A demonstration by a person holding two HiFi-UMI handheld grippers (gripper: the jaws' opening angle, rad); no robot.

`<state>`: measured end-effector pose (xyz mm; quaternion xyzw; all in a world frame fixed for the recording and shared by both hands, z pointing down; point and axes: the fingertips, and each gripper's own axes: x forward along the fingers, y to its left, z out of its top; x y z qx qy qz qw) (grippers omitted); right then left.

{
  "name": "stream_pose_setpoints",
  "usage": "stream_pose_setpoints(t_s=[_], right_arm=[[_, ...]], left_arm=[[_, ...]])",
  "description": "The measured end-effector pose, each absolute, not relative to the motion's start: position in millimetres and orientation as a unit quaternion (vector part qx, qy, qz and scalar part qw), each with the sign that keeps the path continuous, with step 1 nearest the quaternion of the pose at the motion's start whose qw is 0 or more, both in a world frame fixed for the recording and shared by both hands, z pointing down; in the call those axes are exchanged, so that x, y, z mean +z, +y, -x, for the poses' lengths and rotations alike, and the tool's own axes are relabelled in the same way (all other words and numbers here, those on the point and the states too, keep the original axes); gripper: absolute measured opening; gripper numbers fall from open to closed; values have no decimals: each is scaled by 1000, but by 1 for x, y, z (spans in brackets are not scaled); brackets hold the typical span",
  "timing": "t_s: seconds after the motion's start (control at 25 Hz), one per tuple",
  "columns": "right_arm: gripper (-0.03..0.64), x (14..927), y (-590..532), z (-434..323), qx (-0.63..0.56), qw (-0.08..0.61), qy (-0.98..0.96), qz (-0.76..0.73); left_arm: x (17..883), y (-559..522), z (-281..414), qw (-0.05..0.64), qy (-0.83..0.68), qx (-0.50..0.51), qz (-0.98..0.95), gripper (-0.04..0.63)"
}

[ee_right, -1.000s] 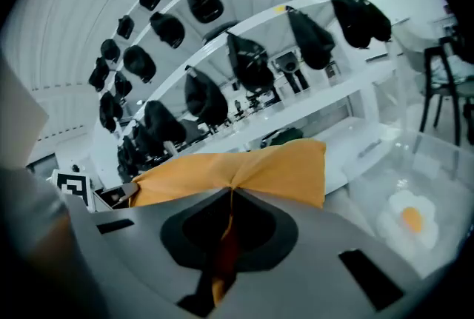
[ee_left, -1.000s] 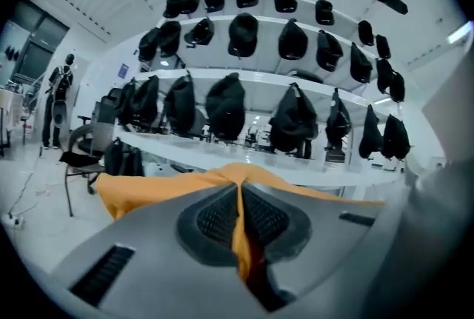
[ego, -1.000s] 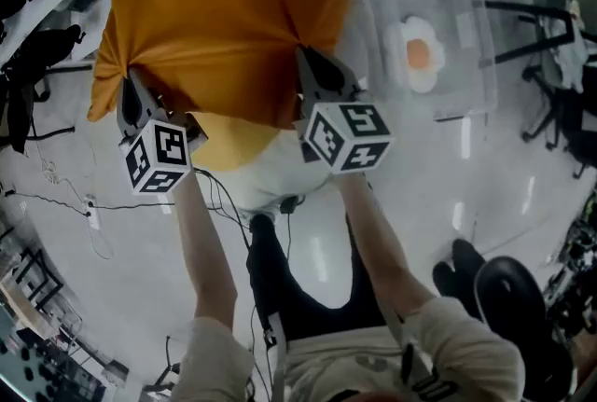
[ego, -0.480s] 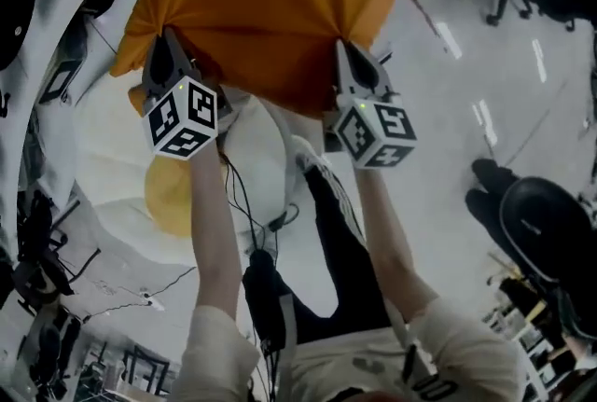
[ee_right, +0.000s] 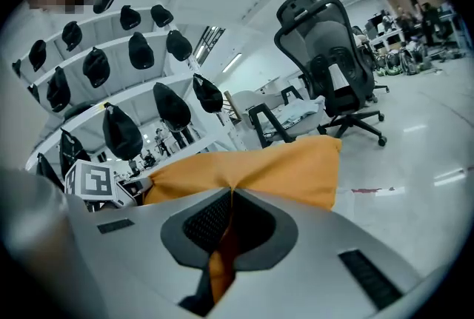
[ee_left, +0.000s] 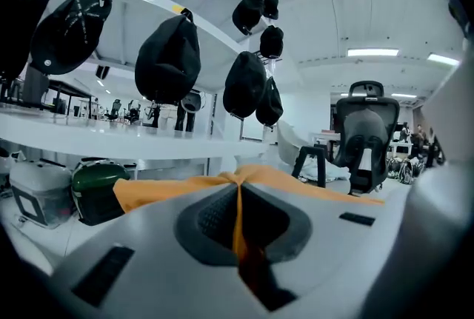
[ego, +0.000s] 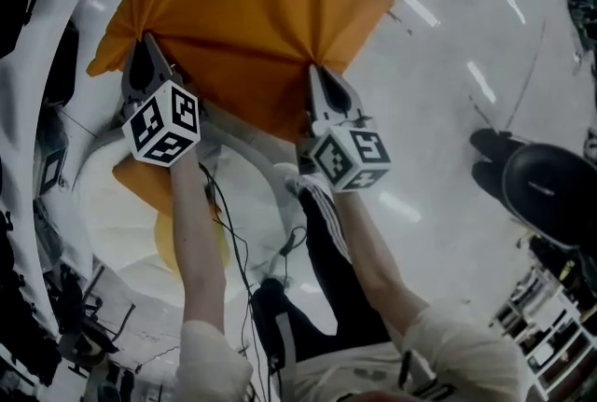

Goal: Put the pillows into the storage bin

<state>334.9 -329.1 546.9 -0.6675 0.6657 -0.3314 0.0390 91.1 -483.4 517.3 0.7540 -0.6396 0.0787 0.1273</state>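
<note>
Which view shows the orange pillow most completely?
The head view: nearly the whole pillow shows, pinched by the left claw and right claw. Each gripper view shows only its near edge, bunched in the shut claw.

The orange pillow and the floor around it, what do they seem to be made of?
Orange pillow: looks like matte woven cloth over soft filling; it puckers into creases at the two pinched spots.
Floor: hard and glossy, probably polished or coated; it mirrors lights as bright streaks.
</note>
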Motion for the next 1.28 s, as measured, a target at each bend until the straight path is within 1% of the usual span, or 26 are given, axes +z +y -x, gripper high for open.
stream_pose_setpoints(t_s=[0.08, 0.12, 0.16, 0.2, 0.24, 0.32, 0.52, 0.84, 1.04, 1.16, 1.28], right_arm=[[14, 553, -336, -339, -333, 37, 657, 675], [14, 563, -338, -342, -339, 25, 645, 685], [28, 577, -341, -347, -349, 5, 625, 698], [126, 594, -341, -350, -364, -15, 604, 709], [286, 609, -341, -350, -380, -32, 591, 711], [293, 627, -337, -343, -401, -53, 584, 704], [293, 632, -337, -313, -394, -78, 612, 682], [293, 622, -347, -230, -377, -102, 674, 627], [293, 621, -333, -156, -371, -118, 724, 570], [293, 632, -307, -99, -375, -132, 754, 522], [293, 660, -268, -38, -380, -164, 777, 474]], left_arm=[[521, -494, -95, 122, -635, 91, -757, 12], [526, -499, -94, 124, -638, 103, -753, 24], [532, -503, -88, 131, -646, 113, -743, 107], [538, -505, -81, 142, -657, 117, -732, 190], [542, -504, -72, 152, -667, 114, -721, 239], [547, -497, -57, 163, -678, 109, -709, 239], [569, -467, -15, 173, -691, 130, -690, 239], [586, -410, 71, 192, -730, 140, -640, 239], [603, -343, 136, 212, -760, 146, -597, 253], [625, -285, 180, 245, -776, 141, -564, 261], [656, -222, 216, 284, -778, 137, -543, 270]])
